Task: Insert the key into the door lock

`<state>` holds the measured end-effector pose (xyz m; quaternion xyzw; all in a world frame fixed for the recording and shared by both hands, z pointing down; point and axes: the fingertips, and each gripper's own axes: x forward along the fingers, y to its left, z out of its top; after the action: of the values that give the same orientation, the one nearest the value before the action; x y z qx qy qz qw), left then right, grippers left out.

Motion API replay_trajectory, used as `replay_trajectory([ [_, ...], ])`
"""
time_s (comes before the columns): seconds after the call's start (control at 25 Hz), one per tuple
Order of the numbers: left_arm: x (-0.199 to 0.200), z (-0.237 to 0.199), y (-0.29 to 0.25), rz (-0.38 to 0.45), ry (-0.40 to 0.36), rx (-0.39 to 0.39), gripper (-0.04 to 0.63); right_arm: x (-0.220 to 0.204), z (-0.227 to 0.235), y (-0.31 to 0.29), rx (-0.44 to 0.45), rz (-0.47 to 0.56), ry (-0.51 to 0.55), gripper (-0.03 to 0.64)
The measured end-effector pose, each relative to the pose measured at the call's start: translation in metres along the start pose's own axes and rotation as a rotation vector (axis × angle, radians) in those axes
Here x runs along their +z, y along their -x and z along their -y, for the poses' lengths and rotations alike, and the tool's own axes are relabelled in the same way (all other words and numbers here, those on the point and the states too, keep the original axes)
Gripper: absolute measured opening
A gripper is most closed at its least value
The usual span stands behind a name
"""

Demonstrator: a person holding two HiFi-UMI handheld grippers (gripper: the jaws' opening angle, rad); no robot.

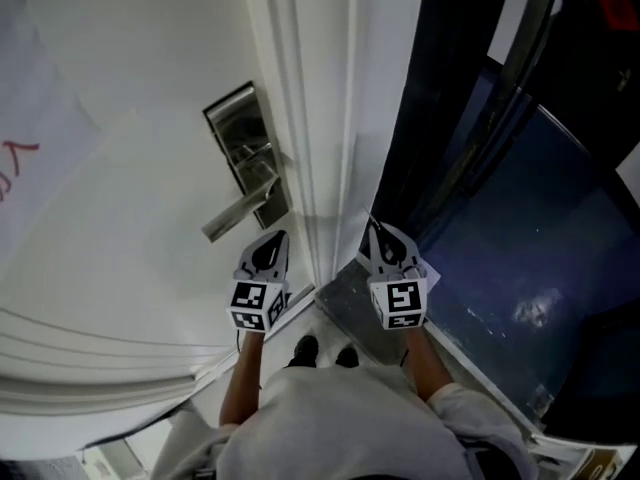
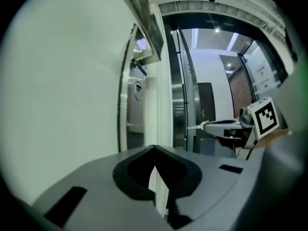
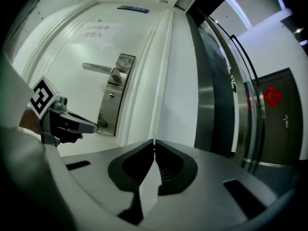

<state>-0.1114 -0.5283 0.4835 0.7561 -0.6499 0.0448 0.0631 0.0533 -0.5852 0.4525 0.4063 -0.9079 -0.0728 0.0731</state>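
Observation:
A white door (image 1: 120,218) carries a steel lock plate (image 1: 245,153) with a lever handle (image 1: 240,213). In the right gripper view the plate (image 3: 115,93) shows a small keyhole (image 3: 111,96) below the handle (image 3: 98,68). My left gripper (image 1: 277,236) is shut and empty, just below the lever's end; its jaws (image 2: 154,148) meet. My right gripper (image 1: 375,230) is shut beside the door's edge, right of the lock. In the left gripper view a thin silver key (image 2: 192,127) sticks out of its tips. From its own view (image 3: 153,142) the key shows only edge-on.
The door's moulded edge (image 1: 330,168) runs between the two grippers. Right of it are a metal frame (image 3: 207,95), dark glass and a dark glossy floor (image 1: 520,248). A paper with red writing (image 1: 20,168) hangs on the door. My shoes (image 1: 305,348) stand at the threshold.

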Motion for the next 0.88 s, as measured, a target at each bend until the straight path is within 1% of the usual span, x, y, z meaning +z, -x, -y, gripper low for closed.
replay_trajectory([
  [0.08, 0.002, -0.016, 0.017, 0.008, 0.003, 0.070, 0.017, 0.011, -0.020, -0.013, 0.076, 0.028, 0.011, 0.029],
  [0.2, 0.003, -0.036, 0.042, 0.014, 0.008, 0.151, 0.017, 0.025, -0.049, -0.026, 0.163, 0.064, 0.012, 0.029],
  [0.36, 0.001, -0.057, 0.076, 0.006, 0.005, 0.242, 0.017, 0.043, -0.086, -0.036, 0.258, 0.111, 0.000, 0.029],
  [0.52, 0.008, -0.074, 0.106, 0.040, -0.007, 0.325, 0.017, 0.054, -0.118, -0.040, 0.338, 0.143, 0.001, 0.029],
  [0.68, 0.005, -0.082, 0.125, 0.044, -0.001, 0.374, 0.017, 0.058, -0.136, -0.039, 0.385, 0.155, 0.005, 0.029],
  [0.88, 0.004, -0.082, 0.130, 0.049, 0.003, 0.375, 0.017, 0.066, -0.140, -0.036, 0.392, 0.175, 0.043, 0.029],
])
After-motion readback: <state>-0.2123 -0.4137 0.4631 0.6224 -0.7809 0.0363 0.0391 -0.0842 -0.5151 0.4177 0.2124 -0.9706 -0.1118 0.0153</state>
